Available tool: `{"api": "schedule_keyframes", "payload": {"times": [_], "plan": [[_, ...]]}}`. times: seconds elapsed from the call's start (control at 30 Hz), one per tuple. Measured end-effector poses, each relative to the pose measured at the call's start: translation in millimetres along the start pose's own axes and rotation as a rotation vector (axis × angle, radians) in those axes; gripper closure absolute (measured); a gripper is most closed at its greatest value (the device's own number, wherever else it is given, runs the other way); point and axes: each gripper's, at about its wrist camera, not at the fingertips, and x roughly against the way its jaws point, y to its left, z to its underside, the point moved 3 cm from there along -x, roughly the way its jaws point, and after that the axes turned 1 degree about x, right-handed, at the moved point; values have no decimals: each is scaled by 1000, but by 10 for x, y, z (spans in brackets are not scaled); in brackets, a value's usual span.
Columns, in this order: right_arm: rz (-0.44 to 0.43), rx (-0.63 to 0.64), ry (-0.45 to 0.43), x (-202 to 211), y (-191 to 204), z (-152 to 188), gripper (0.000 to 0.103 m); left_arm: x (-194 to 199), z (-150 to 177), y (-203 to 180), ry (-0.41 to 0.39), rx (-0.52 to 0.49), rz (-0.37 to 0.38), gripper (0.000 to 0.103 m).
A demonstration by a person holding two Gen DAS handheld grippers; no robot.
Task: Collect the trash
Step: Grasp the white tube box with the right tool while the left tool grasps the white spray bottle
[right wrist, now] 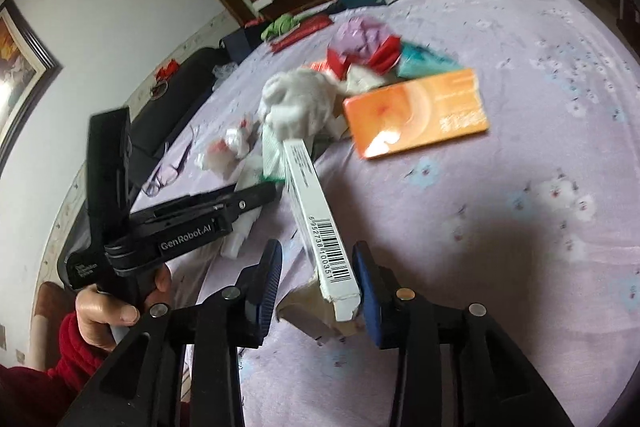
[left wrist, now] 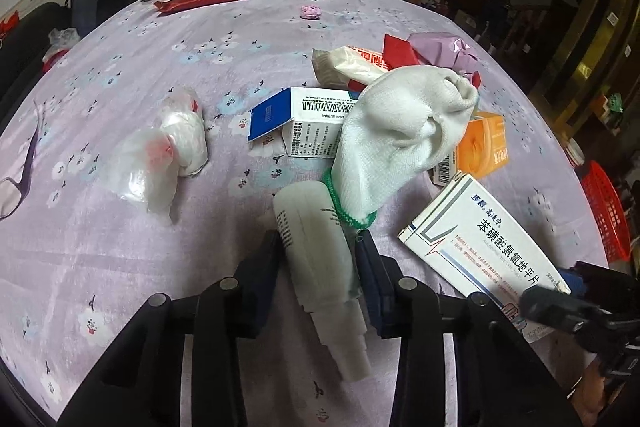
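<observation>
while each gripper (left wrist: 320, 251) (right wrist: 318, 269) seemingly clamps one item, tube (left wrist: 316, 247) left, box (right wrist: 320, 219) right.

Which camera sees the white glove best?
The left wrist view: the white glove is sharp, showing its green cuff, draped over the white tube. In the right wrist view it is blurred and farther away.

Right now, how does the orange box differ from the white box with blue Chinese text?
The orange box lies among the pile, partly hidden by the white glove; the white box lies nearer, with the right gripper around its end. The orange one looks smaller and plainer. Both are flat cartons on the purple tablecloth.
</observation>
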Motion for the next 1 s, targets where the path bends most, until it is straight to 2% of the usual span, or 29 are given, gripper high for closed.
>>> {"api": "schedule_keyframes", "payload": {"times": [0.07, 0.13, 0.23, 0.7, 1.0], "plan": [[14, 9, 5, -43, 54, 12, 64, -1, 3, 21, -6, -5, 11, 68], [24, 19, 9, -73, 94, 15, 77, 7, 16, 33, -17, -14, 18, 69], [52, 31, -8, -62, 133, 3, 83, 31, 35, 45, -32, -22, 29, 71], [89, 23, -138, 293, 278, -25, 84, 555, 60, 1, -164, -33, 125, 74], [106, 3, -219, 606, 290, -5, 84, 761, 17, -198, -202, -73, 149, 74]]}}
